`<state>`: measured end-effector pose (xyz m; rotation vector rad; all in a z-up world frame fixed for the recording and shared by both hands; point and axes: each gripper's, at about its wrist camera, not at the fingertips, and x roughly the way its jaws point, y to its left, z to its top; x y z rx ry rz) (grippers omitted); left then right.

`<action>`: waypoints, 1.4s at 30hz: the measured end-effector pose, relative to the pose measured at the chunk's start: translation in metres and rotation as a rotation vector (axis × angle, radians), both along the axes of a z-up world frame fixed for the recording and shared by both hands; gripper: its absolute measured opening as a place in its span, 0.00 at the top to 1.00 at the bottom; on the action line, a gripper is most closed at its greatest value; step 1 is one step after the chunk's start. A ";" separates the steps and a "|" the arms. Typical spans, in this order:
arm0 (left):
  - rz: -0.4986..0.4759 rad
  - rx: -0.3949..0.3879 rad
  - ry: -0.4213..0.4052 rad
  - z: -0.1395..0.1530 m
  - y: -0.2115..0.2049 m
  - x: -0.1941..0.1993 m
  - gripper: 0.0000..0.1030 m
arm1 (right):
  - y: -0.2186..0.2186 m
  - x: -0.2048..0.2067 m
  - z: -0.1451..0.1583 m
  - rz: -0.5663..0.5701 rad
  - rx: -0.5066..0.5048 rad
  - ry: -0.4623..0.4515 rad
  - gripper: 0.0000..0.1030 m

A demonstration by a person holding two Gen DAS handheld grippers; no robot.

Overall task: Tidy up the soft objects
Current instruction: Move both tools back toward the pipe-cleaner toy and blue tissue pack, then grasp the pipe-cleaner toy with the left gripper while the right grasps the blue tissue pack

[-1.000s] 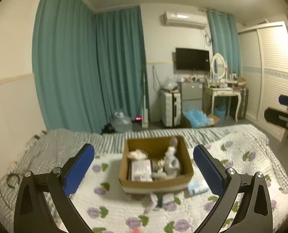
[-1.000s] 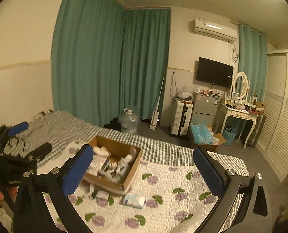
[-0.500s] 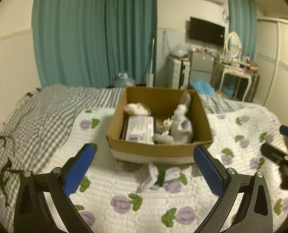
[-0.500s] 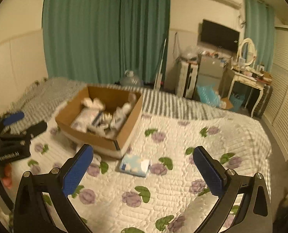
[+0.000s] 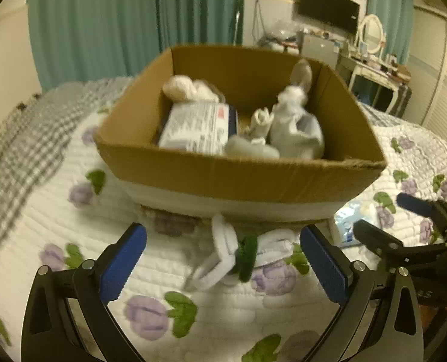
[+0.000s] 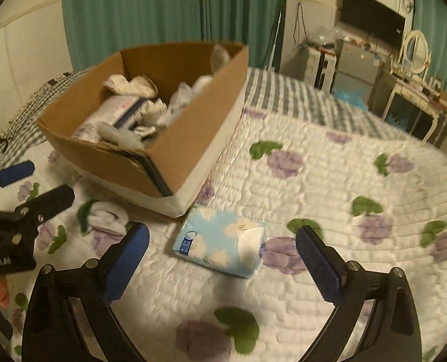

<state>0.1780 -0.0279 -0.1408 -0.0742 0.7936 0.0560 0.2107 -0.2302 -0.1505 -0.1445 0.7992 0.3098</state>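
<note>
**Both grippers spread wide above the quilt, soft items at the box's near edge**

Left gripper (image 5: 223, 259) hangs with its blue-padded fingers (image 5: 122, 261) wide apart and nothing between them, low over the floral quilt (image 5: 193, 325). Just ahead of its fingertips lies a white and green sock bundle (image 5: 238, 253), loose on the quilt and close to the near wall of the cardboard box (image 5: 238, 181). Right gripper (image 6: 221, 256) is likewise released, its fingers (image 6: 318, 267) spread on either side of a light blue tissue pack (image 6: 220, 241), which lies flat on the quilt just beside the box's near corner, apart from both pads. In the right wrist view the left gripper shows at the left edge, next to the sock bundle.

Bare quilt stretches to the right of the tissue pack and the box, with open surface out to the bed's rounded far edge. To the left of the box, a grey checked blanket (image 5: 21, 138) covers the bed.

Inside the open-topped box sit a white plush rabbit (image 5: 295, 126) against the right wall, a printed tissue package (image 5: 196, 128) lying flat at the left, and rolled white cloth (image 5: 190, 89) toward the back. Beyond the bed hang teal curtains (image 6: 169, 9); a wall television (image 6: 371, 15) and a dressing table with an oval mirror (image 6: 416, 51) stand far right.
</note>
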 end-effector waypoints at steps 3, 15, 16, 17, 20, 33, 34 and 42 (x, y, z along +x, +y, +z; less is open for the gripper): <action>-0.004 -0.005 0.037 -0.015 -0.002 0.006 0.00 | -0.004 0.015 -0.021 -0.006 0.027 0.025 0.16; -0.029 -0.023 0.121 -0.045 -0.002 0.010 0.01 | 0.004 0.033 -0.045 0.050 0.037 0.103 0.18; -0.030 -0.027 0.122 -0.046 -0.002 0.009 0.01 | 0.004 0.033 -0.045 0.050 0.038 0.103 0.19; -0.035 -0.034 0.123 -0.046 -0.001 0.008 0.01 | 0.004 0.033 -0.045 0.050 0.036 0.100 0.20; -0.057 -0.047 0.119 -0.043 0.000 0.007 0.04 | 0.006 0.031 -0.045 0.042 0.019 0.093 0.21; -0.148 -0.027 0.143 -0.040 -0.003 -0.004 0.60 | -0.006 0.008 -0.031 -0.021 0.035 0.042 0.23; -0.152 -0.029 0.143 -0.040 -0.002 -0.006 0.63 | -0.005 0.004 -0.030 -0.018 0.036 0.037 0.23; -0.214 -0.040 0.080 -0.015 0.003 -0.036 0.68 | 0.001 -0.021 -0.019 -0.012 0.003 0.014 0.23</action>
